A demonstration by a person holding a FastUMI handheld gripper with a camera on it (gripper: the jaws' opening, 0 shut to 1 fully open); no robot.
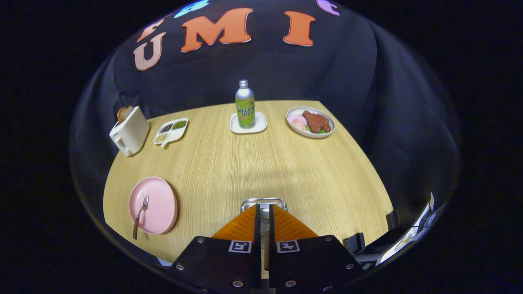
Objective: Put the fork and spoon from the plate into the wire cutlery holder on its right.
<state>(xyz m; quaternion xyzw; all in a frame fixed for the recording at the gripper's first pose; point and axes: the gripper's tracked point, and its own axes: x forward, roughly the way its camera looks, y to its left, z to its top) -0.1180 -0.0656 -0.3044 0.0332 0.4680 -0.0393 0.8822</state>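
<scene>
Gripper [264, 214] nearly closed on spoon [264, 212], above cutlery holder [263, 201].

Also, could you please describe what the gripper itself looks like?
The gripper has two wedge-shaped, ribbed fingers on flat black plates with silver screws; each plate carries a square black-and-white marker. The fingers are nearly together on what looks like a spoon, over the wire holder.
</scene>
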